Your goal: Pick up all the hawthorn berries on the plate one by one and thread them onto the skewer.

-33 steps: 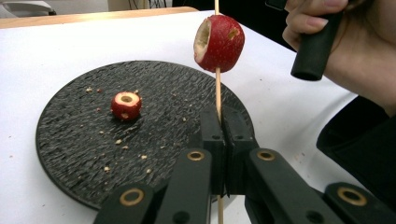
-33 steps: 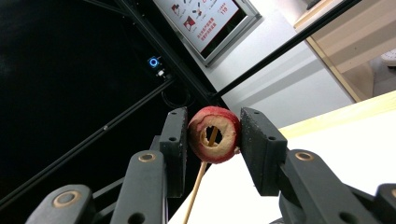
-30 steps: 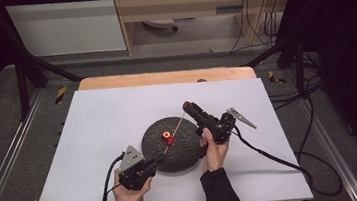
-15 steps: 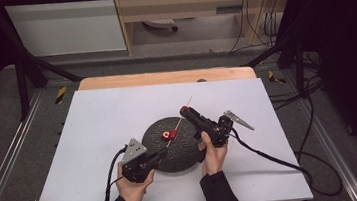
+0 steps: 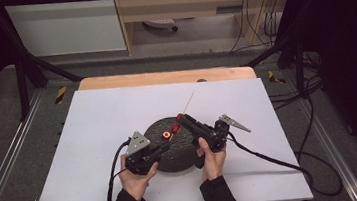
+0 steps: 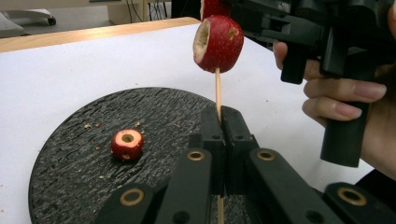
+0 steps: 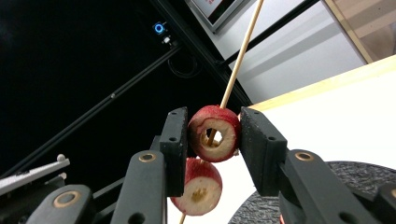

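Observation:
My left gripper (image 6: 221, 119) is shut on the lower end of a thin wooden skewer (image 6: 217, 93), which stands up over a round black plate (image 6: 70, 177). One cored red fruit (image 6: 218, 43) is threaded on the skewer. Just above it, my right gripper (image 7: 212, 126) is shut on a second cored red fruit (image 7: 215, 133), and the skewer (image 7: 243, 51) passes through its hole. The lower fruit (image 7: 198, 186) hangs right beneath. A third cored fruit (image 6: 127, 143) lies on the plate. In the high view both grippers (image 5: 159, 150) (image 5: 181, 118) meet over the plate (image 5: 172, 156).
The plate sits in the front middle of a white table top (image 5: 94, 129) with a wooden strip (image 5: 164, 77) along the far edge. Cables (image 5: 273, 158) trail from both grippers across the table. Crumbs of fruit lie on the plate.
Both grippers have come together over the plate: the left one moved forward and right with the skewer, the right one moved left with its fruit onto the skewer.

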`<state>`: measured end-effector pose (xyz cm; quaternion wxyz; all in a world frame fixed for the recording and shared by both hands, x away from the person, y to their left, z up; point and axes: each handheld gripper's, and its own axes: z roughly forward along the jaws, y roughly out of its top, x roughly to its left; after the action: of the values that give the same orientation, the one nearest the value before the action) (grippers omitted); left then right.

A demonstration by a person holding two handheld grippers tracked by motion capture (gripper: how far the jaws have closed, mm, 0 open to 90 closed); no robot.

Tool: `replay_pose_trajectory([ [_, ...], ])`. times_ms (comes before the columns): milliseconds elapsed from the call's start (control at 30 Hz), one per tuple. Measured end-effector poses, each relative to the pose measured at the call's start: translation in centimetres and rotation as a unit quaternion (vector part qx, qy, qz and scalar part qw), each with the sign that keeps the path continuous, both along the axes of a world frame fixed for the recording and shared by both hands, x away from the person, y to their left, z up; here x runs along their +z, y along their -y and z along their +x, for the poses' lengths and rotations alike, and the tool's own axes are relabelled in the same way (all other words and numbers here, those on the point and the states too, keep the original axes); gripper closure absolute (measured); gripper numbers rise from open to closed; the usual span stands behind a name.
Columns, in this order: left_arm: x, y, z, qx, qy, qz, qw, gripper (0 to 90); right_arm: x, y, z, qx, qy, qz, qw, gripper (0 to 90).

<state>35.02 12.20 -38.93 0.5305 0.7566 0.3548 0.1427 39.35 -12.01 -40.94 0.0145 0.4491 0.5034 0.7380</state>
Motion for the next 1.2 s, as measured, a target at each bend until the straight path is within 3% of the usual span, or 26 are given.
replay_pose_trajectory([
  [167, -0.1, -0.3, 0.0, -0.005, 0.003, 0.001, 1.0000, 88.9, 0.1, 0.1, 0.0, 0.007, -0.003, -0.010, 0.9999, 61.8],
  [300, -0.3, -0.9, -0.2, -0.011, 0.004, 0.003, 0.9999, 88.9, 0.5, 0.5, 0.0, 0.013, -0.001, -0.033, 0.9994, 52.6],
  [433, -0.7, -1.9, -0.4, -0.015, -0.001, 0.012, 0.9998, 88.9, 1.1, 1.1, 0.1, 0.016, 0.004, -0.070, 0.9974, 44.2],
  [600, -0.8, -3.5, -0.6, -0.016, -0.002, 0.029, 0.9995, 88.9, 1.6, 1.9, 0.3, 0.021, -0.003, -0.130, 0.9913, 29.7],
  [767, -1.1, -5.2, -1.0, -0.018, -0.003, 0.048, 0.9987, 88.8, 1.5, 2.9, 0.5, 0.036, -0.018, -0.191, 0.9808, 18.6],
  [900, -1.4, -6.6, -1.5, -0.019, -0.010, 0.055, 0.9982, 88.8, 1.3, 3.4, 0.7, 0.054, -0.029, -0.250, 0.9663, 10.0],
  [967, -1.7, -7.4, -1.7, -0.018, -0.012, 0.063, 0.9978, 88.8, 1.1, 3.5, 0.7, 0.064, -0.034, -0.283, 0.9562, 6.4],
  [1200, -2.5, -10.1, -2.2, -0.010, -0.027, 0.069, 0.9972, 88.8, 0.5, 3.4, 0.9, 0.093, -0.053, -0.343, 0.9331, 2.3],
])
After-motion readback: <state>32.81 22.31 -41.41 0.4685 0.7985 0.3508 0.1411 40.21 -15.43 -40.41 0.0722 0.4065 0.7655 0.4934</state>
